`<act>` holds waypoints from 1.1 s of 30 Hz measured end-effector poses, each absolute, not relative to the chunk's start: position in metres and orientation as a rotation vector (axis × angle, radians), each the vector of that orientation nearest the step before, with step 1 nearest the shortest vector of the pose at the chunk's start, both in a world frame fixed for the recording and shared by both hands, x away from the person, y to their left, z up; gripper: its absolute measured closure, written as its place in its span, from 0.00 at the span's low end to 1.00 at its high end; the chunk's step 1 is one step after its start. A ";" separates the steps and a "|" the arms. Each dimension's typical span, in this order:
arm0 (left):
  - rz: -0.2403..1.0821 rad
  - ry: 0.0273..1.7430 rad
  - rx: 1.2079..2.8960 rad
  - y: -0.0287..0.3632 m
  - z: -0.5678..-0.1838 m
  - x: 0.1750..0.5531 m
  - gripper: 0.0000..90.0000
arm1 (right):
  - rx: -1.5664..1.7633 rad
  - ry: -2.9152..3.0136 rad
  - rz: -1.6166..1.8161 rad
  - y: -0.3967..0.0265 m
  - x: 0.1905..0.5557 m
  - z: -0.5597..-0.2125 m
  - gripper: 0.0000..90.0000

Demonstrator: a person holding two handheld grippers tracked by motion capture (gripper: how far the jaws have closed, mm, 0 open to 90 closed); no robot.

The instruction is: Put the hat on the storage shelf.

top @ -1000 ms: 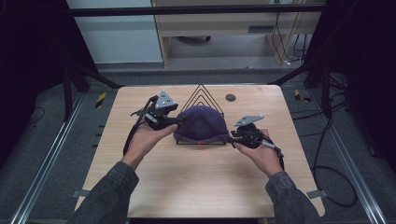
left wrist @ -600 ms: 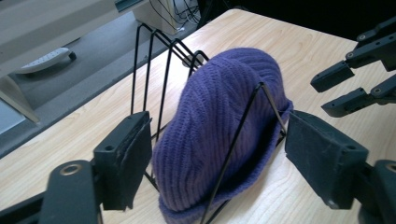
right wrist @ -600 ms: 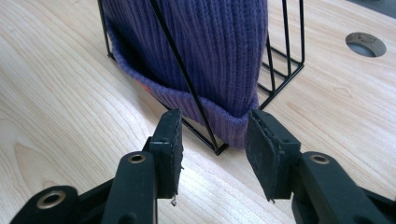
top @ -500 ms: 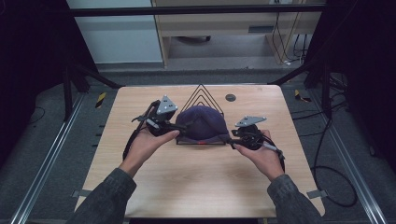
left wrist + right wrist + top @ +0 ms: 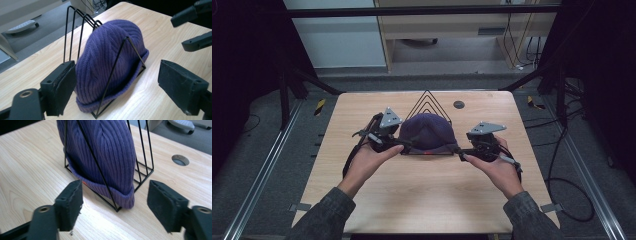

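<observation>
Lab: framed rig table [image 5: 362,200], cables [image 5: 557,165]

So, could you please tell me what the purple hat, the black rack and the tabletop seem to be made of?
The purple hat looks like soft ribbed knit, probably wool or acrylic: raised ribs and a fuzzy, matte surface. The black rack seems to be thin metal wire with a dark coating, judging by its slim, straight rods. The tabletop shows pale wood grain, possibly laminate, with a smooth finish.
</observation>
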State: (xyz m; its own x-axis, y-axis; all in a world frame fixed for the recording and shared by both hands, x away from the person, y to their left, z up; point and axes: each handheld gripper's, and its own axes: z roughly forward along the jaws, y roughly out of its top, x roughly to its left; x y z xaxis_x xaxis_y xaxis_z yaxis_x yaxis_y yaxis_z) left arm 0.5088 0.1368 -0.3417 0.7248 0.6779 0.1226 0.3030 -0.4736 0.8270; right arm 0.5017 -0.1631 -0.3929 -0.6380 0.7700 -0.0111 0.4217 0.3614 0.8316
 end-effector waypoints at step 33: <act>0.525 0.758 2.083 0.195 -0.368 0.477 0.05 | 0.948 2.291 1.258 -0.124 0.486 -0.397 0.07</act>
State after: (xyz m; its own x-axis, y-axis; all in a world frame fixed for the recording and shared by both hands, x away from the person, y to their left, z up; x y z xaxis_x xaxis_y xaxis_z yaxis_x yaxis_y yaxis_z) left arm 0.4766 0.1945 -0.3680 0.7297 0.6772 0.0945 0.3267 -0.4668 0.8218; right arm 0.4857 -0.1243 -0.3973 -0.7104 0.7037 0.0075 0.3839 0.3786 0.8422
